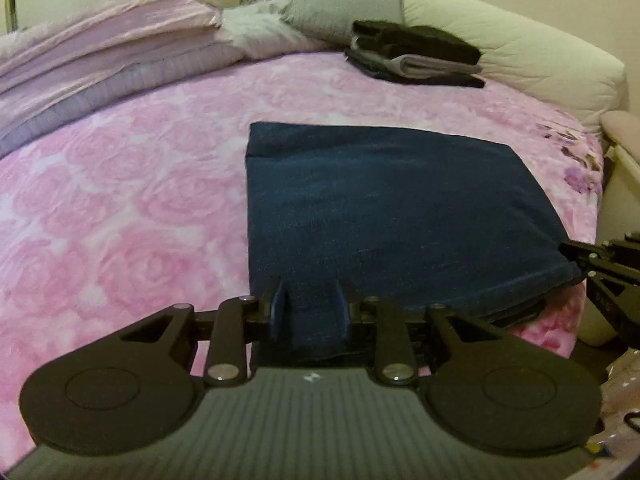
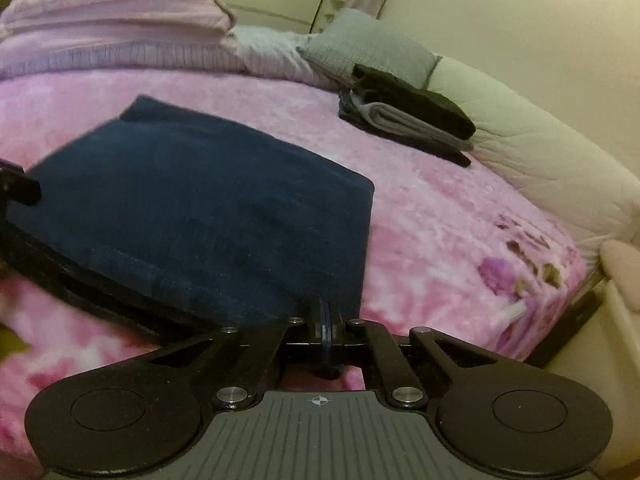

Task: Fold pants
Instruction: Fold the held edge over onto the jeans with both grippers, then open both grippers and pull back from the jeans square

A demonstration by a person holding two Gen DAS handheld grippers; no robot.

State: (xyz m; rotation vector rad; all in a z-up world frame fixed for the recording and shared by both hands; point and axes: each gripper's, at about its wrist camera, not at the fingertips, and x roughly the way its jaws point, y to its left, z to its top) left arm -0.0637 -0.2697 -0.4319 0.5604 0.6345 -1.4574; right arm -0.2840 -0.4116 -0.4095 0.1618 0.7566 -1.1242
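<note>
1. Your left hand-held gripper (image 1: 310, 308) is clamped on the near edge of the pants (image 1: 384, 200), with a fold of dark blue cloth bunched between its fingers.
2. Your right hand-held gripper (image 2: 328, 320) has its fingers pressed together at the pants' near right corner; a thin blue edge shows between them.
3. The pants lie folded into a flat rectangle on the pink rose-patterned blanket (image 1: 120, 208) of the bed.
4. Farther back, a stack of folded dark and grey clothes (image 1: 416, 54) sits beside a grey pillow (image 1: 344, 0) and a cream duvet (image 1: 540, 60).
</note>
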